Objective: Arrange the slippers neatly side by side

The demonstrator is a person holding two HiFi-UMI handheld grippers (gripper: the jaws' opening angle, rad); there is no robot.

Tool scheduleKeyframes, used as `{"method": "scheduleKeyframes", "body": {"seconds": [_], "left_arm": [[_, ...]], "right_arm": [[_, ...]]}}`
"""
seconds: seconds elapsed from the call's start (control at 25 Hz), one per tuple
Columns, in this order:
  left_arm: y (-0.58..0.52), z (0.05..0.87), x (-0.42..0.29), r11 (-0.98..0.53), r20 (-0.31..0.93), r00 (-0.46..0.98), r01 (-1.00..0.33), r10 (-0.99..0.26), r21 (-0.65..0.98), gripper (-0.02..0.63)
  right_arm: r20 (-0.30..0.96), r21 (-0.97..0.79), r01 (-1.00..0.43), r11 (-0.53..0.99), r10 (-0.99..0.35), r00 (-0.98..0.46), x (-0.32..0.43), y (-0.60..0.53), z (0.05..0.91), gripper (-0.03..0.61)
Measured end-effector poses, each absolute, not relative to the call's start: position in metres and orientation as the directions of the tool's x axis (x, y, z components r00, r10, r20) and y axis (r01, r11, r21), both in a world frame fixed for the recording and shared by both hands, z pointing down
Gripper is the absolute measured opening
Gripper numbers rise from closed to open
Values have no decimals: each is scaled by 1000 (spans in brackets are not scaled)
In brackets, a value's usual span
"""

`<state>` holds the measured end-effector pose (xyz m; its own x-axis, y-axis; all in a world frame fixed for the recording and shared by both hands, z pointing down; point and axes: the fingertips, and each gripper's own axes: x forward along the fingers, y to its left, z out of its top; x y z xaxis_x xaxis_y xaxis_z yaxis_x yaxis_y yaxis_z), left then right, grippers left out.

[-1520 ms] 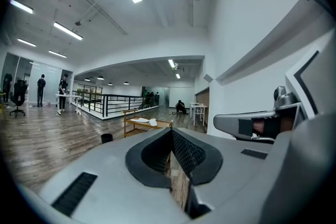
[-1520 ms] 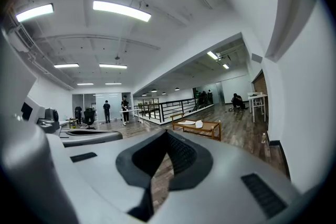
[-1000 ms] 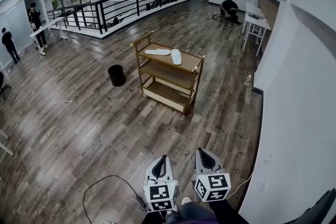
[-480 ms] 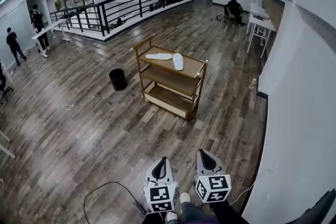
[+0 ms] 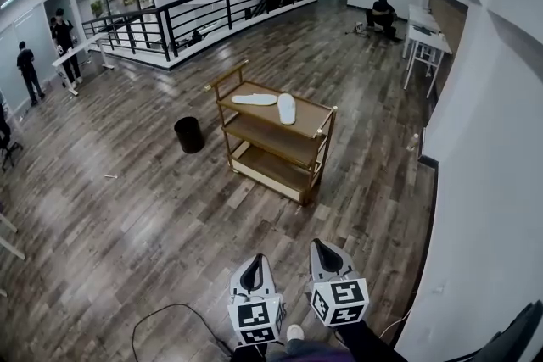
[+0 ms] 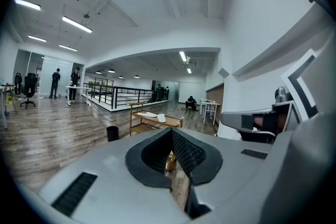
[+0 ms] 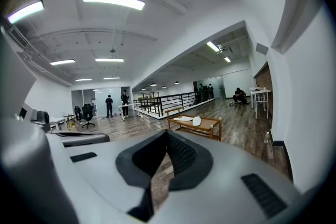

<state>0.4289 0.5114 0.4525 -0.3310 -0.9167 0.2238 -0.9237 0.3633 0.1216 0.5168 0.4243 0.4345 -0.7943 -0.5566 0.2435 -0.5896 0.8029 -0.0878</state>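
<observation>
A black bin (image 5: 188,134) stands on the wooden floor. Just right of it is a wooden cart (image 5: 299,168) with three shelves. Two white slippers lie on its top shelf: the left slipper (image 5: 254,99) and the right slipper (image 5: 287,108), set at an angle to each other. Well apart from the cart, near the viewer, the left claw (image 5: 257,261) and the right claw (image 5: 321,247) are both clenched and empty.
</observation>
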Motion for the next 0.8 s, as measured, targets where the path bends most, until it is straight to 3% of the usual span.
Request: {"method": "scheduleKeyframes", "body": {"seconds": [0.4, 0.8], "left_arm": [[496, 458, 399, 430, 232, -395, -893, -889, 131, 2], [445, 453, 336, 393, 221, -362, -912, -906, 117, 2]], "right_arm": [[259, -94, -574, 813, -537, -803, 496, 398, 445, -2], [246, -90, -567, 819, -533, -809, 423, 357, 441, -2]]}}
